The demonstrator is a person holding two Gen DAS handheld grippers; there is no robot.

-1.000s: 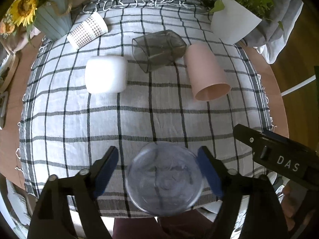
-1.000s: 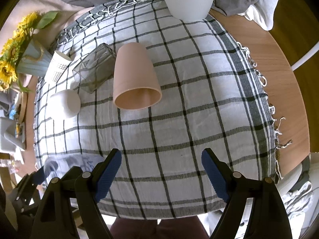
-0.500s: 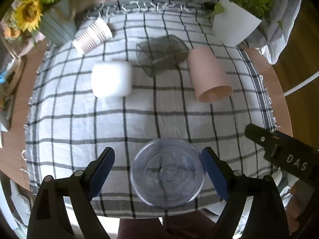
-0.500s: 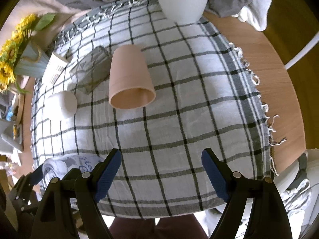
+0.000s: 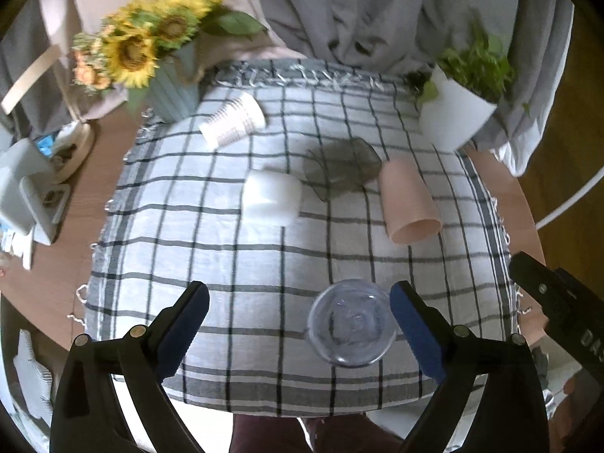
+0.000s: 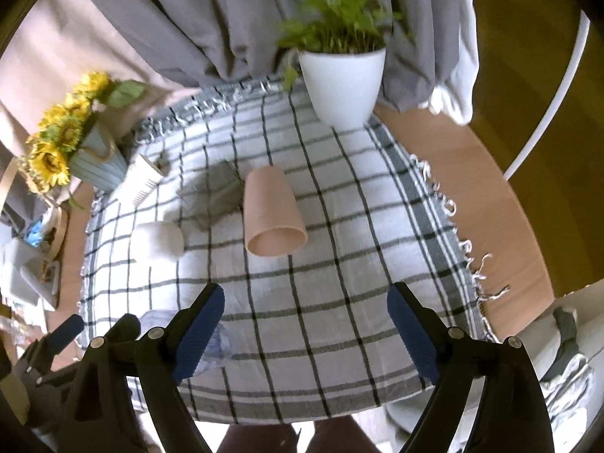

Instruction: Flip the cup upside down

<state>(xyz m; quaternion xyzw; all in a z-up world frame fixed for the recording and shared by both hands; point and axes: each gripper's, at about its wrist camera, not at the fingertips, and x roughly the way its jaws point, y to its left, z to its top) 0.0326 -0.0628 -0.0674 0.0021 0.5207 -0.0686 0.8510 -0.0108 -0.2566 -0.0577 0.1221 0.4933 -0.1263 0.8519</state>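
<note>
Five cups sit on the checked cloth point(image 5: 264, 264); clear cup point(image 5: 352, 324) is nearest, at the front edge, standing w/ its round base facing up toward the left cam; it lies just inside the left gripper's point(image 5: 300, 319) right finger point(image 5: 413, 334), nearly touching the blue pad; can't tell if there's contact; left finger point(image 5: 181, 326) is well apart from it; jaws spread wide, holding nothing.

Right gripper point(image 6: 305, 328) hangs over the front of the cloth, jaws also wide apart, nothing btwn them; in the right cam the clear cup point(image 6: 217, 339) shows only as a pale blur behind that gripper's left finger, mostly hidden.

Pink cup point(image 5: 407, 202) lies on its side mid-cloth, mouth toward the cams; grey see-through cup point(image 5: 339, 168) lies on its side just left of it, touching or nearly so; white cup point(image 5: 271, 198) sits left of the grey one, near it; ribbed white cup point(image 5: 232, 119) lies tilted at the back left, close to the sunflower vase point(image 5: 173, 90).

White plant pot point(image 5: 453, 113) stands at the back right corner of the cloth; grey curtain point(image 5: 377, 7) hangs behind; bare wood table point(image 6: 472, 196) shows to the right of the cloth; clutter on the far left is too blurred to name.
</note>
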